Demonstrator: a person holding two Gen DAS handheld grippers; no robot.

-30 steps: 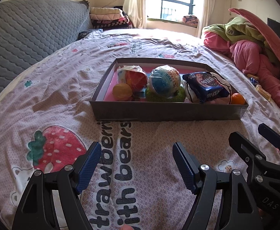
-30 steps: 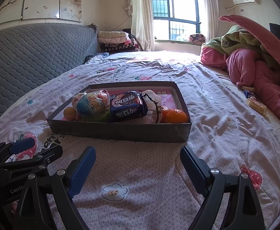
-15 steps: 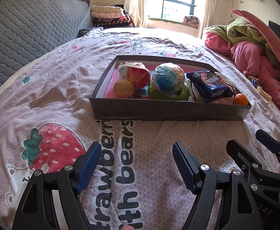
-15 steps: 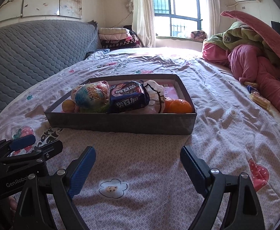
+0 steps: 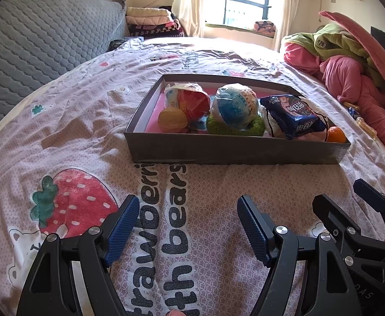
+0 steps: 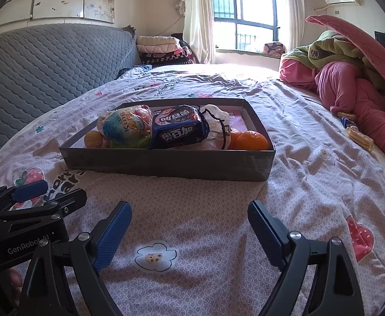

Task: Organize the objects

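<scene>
The grey box [image 5: 234,152] lies straight ahead of both grippers on the bed [image 6: 311,184], its long axis running crosswise to their reach. The left gripper [image 5: 187,226] and right gripper [image 6: 189,231] both hang released and empty, jaws spread, about equally near the box's front wall. Inside, the blue snack packet [image 6: 178,127] lies nearer the right gripper, beside the orange [image 6: 251,140]; the blue ball [image 5: 234,106] and yellow ball [image 5: 172,120] lie leftward. Only bare quilt lies between grippers and box.

Box [image 5: 234,150]: I see matt grey card.
Snack pack [image 6: 178,129]: glossy plastic.
Bedsheet [image 6: 218,210]: soft printed cloth.
Pads [image 5: 123,223]: ribbed blue.
</scene>
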